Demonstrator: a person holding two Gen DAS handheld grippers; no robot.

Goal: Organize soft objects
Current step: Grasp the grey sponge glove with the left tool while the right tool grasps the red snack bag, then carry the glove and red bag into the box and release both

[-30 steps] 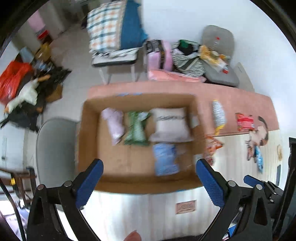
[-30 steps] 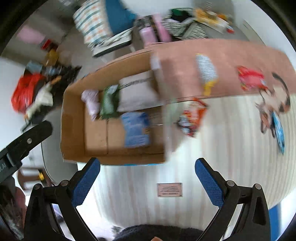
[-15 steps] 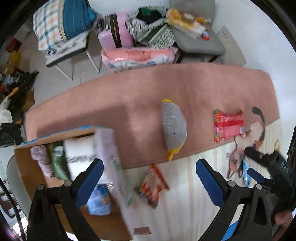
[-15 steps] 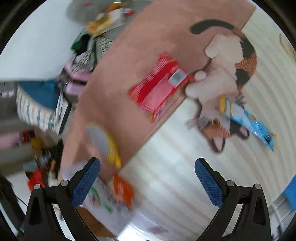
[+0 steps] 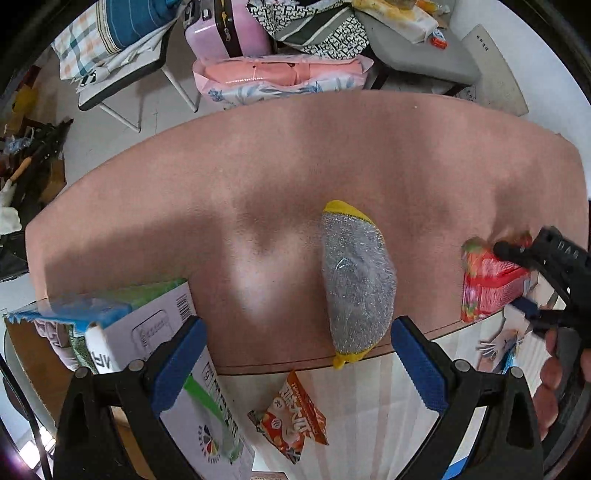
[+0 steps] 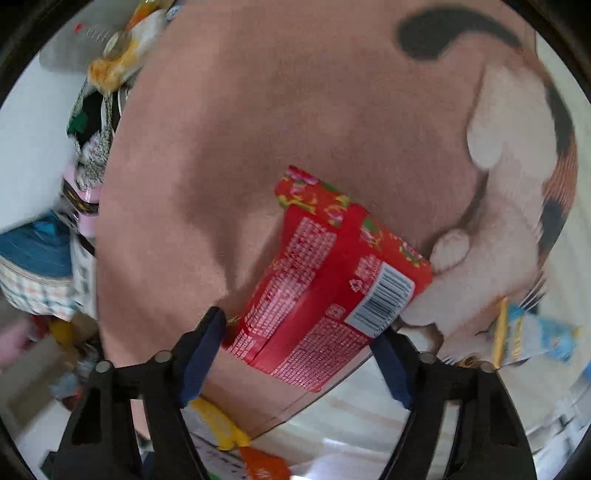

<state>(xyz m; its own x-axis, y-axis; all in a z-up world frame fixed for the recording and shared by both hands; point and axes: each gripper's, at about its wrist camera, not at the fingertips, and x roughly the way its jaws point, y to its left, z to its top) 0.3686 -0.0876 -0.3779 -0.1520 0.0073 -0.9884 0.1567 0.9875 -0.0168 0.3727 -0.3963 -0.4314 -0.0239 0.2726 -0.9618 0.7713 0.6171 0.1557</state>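
Note:
My left gripper (image 5: 295,356) is open and hovers just above a silver pack with yellow ends (image 5: 356,280) lying on the pink mat (image 5: 258,177). My right gripper (image 6: 301,356) is open, its fingers on either side of the near end of a red snack packet (image 6: 325,284); contact is unclear. The same red packet (image 5: 487,280) shows in the left wrist view with the right gripper over it. An orange snack packet (image 5: 291,417) lies on the striped cloth. The cardboard box (image 5: 166,369) with packs inside sits at the lower left.
A blue packet (image 6: 532,332) lies by the cat picture (image 6: 517,184) on the mat. Behind the mat stand a pink suitcase (image 5: 225,33), a pink bag (image 5: 280,74) and chairs piled with clothes (image 5: 110,40).
Both grippers have swung away from the box to the right. The left one has come down over the silver pack; the right one has closed in on the red packet.

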